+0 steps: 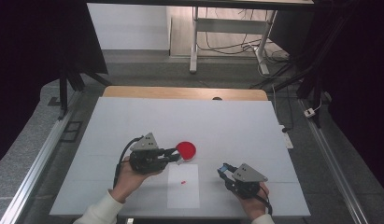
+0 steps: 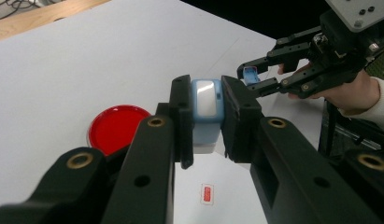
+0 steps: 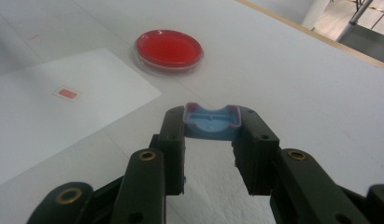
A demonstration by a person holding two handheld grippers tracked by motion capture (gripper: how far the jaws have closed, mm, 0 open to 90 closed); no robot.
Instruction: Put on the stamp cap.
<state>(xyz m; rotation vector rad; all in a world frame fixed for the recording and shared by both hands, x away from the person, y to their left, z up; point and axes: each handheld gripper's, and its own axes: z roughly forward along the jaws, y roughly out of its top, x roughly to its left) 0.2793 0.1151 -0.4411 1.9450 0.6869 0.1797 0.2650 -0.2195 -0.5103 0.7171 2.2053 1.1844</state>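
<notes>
My left fingers (image 2: 206,119): clamped on a pale blue, white-faced plastic container (image 2: 206,100). My right fingers (image 3: 211,128): pinching its shallow blue plastic cap (image 3: 211,122). Round red-filled clear dish (image 1: 186,149): on the white desk (image 1: 133,116), at twelve o'clock of the white paper sheet (image 1: 183,193).

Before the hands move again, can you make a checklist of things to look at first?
1. Left gripper clamped on the light blue block: ok.
2. Right gripper clamped on the small blue cap: ok.
3. Red dish lying flat on the table: ok.
4. White sheet with its red mark uncovered: ok.
5. Block and cap apart, not touching: ok.
6. What the block contains: cannot tell.
</notes>
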